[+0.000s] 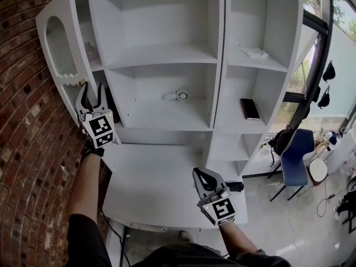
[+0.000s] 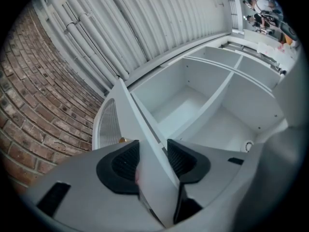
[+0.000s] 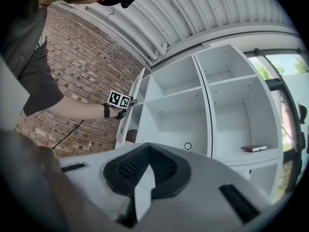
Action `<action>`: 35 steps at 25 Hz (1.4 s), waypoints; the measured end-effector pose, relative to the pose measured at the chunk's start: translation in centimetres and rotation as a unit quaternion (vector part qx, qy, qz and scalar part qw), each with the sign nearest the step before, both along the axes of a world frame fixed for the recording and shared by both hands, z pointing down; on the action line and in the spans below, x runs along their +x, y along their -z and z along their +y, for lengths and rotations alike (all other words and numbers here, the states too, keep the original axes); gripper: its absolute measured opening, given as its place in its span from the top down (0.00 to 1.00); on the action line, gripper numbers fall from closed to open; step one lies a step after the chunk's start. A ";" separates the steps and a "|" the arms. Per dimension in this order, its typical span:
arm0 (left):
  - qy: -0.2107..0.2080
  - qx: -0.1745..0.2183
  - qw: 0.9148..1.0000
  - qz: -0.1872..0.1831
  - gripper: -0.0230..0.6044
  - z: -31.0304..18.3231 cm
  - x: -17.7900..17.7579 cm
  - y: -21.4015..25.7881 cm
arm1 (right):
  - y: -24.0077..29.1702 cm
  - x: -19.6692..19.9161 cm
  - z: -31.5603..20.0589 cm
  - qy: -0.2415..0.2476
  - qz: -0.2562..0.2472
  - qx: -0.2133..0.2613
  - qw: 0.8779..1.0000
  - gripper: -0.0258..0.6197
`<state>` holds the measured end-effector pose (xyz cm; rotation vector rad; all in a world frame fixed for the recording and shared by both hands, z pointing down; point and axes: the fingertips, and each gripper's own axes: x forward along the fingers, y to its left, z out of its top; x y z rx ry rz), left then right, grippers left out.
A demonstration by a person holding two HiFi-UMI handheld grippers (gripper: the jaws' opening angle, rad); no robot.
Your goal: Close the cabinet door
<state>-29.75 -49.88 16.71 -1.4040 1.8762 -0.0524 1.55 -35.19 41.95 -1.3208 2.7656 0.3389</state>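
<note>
Brick wall (image 1: 28, 127) flanked white cabinet (image 1: 219, 65); cabinet door (image 1: 58, 43) stood open near it, free edge pinched in left tongs (image 1: 92, 91). Probably stiff, light panel, best pushed there. Right tongs (image 3: 145, 170) closed, empty.

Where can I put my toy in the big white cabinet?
The top left shelf is bare, and so is the white desk top below. The middle left shelf holds only a small round white thing. Crowded: the left edge, where the left gripper pinches the white cabinet door.
</note>
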 end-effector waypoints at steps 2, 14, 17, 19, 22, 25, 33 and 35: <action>0.002 0.000 1.000 -0.006 0.67 -0.4 0.2 -0.1 | -0.1 0.2 -0.2 -0.002 -0.003 -0.001 1.000 0.96; 0.009 -0.012 1.000 -0.023 0.68 -3.0 0.7 -0.5 | -0.7 1.2 -1.1 -0.011 0.000 -0.007 1.000 0.96; 0.009 -0.012 1.000 -0.027 0.68 -3.4 0.9 -0.4 | -1.0 1.5 -1.3 -0.015 -0.004 -0.011 1.000 0.96; 0.010 -0.012 1.000 -0.026 0.68 -3.7 0.9 -0.5 | -1.1 1.7 -1.5 -0.017 -0.007 -0.011 1.000 0.96; 0.011 -0.018 0.999 -0.028 0.69 -4.3 1.0 -0.6 | -1.2 1.9 -1.7 -0.019 -0.007 -0.011 1.000 0.96; 0.011 -0.023 0.999 -0.029 0.70 -4.9 1.1 -0.6 | -1.3 2.1 -1.8 -0.021 -0.004 -0.013 1.000 0.96; 0.010 -0.028 0.999 -0.036 0.71 -5.9 1.3 -0.6 | -1.7 2.9 -2.4 -0.029 -0.008 -0.019 0.999 0.96; 0.007 -0.030 0.999 -0.037 0.71 -6.1 1.4 -0.6 | -1.8 3.0 -2.5 -0.030 -0.009 -0.019 0.999 0.96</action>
